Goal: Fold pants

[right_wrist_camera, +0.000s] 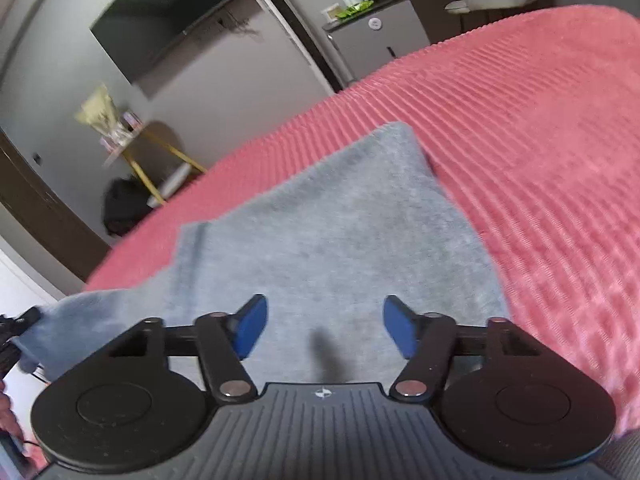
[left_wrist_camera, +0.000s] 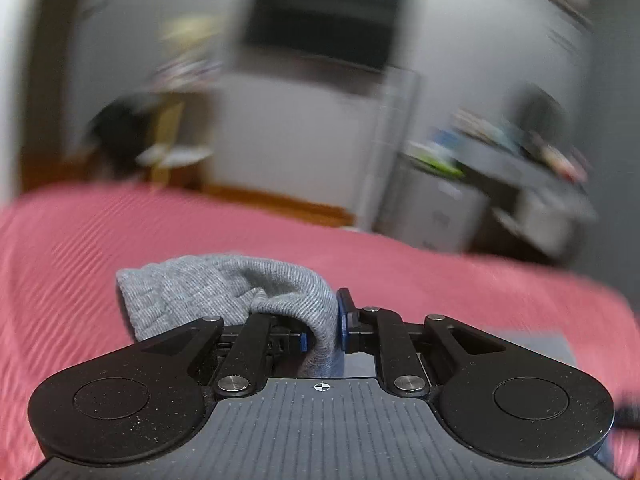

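Observation:
The grey knit pants (right_wrist_camera: 328, 224) lie spread on a pink ribbed bedspread (right_wrist_camera: 540, 140). My left gripper (left_wrist_camera: 322, 326) is shut on a bunched edge of the pants (left_wrist_camera: 224, 284), which folds over the jaws and hides the left pad. The background of the left wrist view is motion-blurred. My right gripper (right_wrist_camera: 324, 330) is open, its blue pads (right_wrist_camera: 250, 330) wide apart just above the flat grey cloth, holding nothing. At the far left edge of the right wrist view, the pants' corner (right_wrist_camera: 60, 320) rises toward a dark object, possibly the other gripper.
The pink bedspread (left_wrist_camera: 120, 240) fills the foreground. Beyond the bed are a wall-mounted TV (right_wrist_camera: 168, 12), a small side table with yellow legs (right_wrist_camera: 152, 160), a dark bag on the floor (right_wrist_camera: 124, 208), and a grey cabinet with items on top (right_wrist_camera: 372, 36).

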The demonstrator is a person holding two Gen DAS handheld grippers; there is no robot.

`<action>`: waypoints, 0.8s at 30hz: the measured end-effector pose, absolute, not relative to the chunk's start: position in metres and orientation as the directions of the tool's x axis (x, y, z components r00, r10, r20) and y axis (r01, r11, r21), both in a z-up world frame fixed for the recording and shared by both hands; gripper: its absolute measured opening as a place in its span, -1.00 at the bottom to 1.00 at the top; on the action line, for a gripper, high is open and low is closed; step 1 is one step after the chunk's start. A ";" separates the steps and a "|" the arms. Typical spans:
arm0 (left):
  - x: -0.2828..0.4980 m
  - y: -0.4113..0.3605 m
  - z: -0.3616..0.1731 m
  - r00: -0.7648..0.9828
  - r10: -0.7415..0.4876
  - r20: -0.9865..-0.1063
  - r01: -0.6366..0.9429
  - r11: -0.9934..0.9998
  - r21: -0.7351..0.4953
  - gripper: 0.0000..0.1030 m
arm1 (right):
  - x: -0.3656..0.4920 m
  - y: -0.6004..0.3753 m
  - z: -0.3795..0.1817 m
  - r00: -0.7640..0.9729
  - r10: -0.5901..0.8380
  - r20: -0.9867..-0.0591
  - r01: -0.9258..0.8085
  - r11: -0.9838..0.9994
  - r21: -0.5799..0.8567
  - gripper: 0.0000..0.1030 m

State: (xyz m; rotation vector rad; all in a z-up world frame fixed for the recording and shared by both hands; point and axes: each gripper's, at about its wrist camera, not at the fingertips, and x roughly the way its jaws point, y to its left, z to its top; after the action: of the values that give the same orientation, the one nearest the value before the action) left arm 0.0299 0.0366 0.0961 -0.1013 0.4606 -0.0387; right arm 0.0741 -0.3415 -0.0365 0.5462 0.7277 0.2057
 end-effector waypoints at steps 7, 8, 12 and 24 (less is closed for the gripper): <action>0.011 -0.121 0.049 0.740 -0.258 -0.621 0.457 0.870 0.183 -0.55 | 0.061 -0.350 -0.020 0.752 0.417 -0.511 -0.012 0.783 0.622 0.19; 0.008 -0.128 0.040 0.712 -0.256 -0.654 0.470 0.866 0.173 -0.57 | 0.060 -0.351 -0.020 0.744 0.421 -0.519 -0.007 0.781 0.624 0.30; -0.023 -0.119 0.028 0.705 -0.241 -0.667 0.445 0.882 0.152 -0.11 | 0.056 -0.356 -0.022 0.700 0.428 -0.572 0.025 0.786 0.618 0.65; -0.019 0.024 0.084 0.831 -0.209 -0.516 0.029 0.942 -0.335 0.19 | 0.043 -0.240 0.003 0.724 0.404 -0.559 -0.384 0.909 0.160 0.79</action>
State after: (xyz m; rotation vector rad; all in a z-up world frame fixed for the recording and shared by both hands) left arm -0.0192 0.0242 0.0836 -0.3230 0.5791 -0.1287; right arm 0.0431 -0.2396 0.0031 0.0339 0.6245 0.4350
